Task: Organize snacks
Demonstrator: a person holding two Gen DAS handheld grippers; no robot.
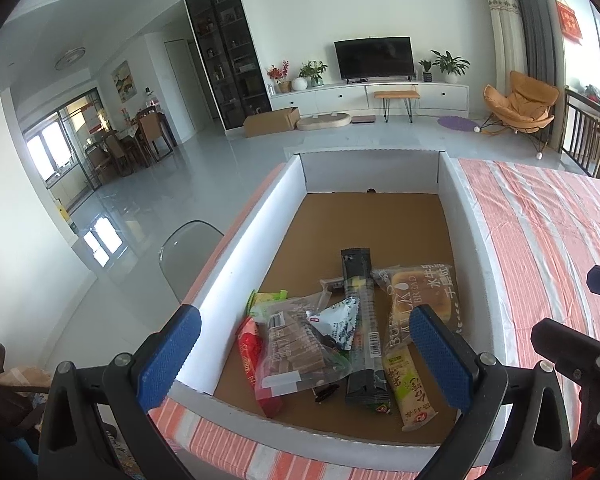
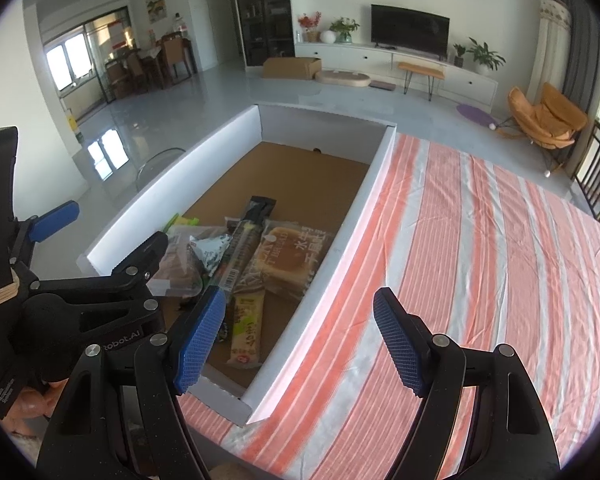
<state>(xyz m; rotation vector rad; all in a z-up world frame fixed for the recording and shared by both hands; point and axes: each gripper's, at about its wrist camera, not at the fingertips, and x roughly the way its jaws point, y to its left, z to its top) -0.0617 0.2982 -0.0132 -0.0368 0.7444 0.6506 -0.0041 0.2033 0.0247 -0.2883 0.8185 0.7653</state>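
A white-walled box with a brown floor [image 1: 380,224] [image 2: 276,168] sits on the striped table. Several snack packs lie piled at its near end: a milk bread pack [image 1: 424,296] [image 2: 290,258], a long black pack [image 1: 360,320] [image 2: 246,242], a clear bag of brown biscuits [image 1: 294,346], a red pack [image 1: 252,356] and a yellow-green bar [image 1: 408,392] [image 2: 246,330]. My left gripper [image 1: 304,344] is open and empty, hovering over the pile. My right gripper [image 2: 300,332] is open and empty above the box's right wall and the cloth.
The orange and white striped tablecloth [image 2: 480,264] [image 1: 548,224] stretches to the right of the box. A clear chair [image 1: 188,248] stands at the table's left. The living room floor, TV unit [image 1: 374,60] and an orange lounge chair [image 1: 520,102] lie beyond.
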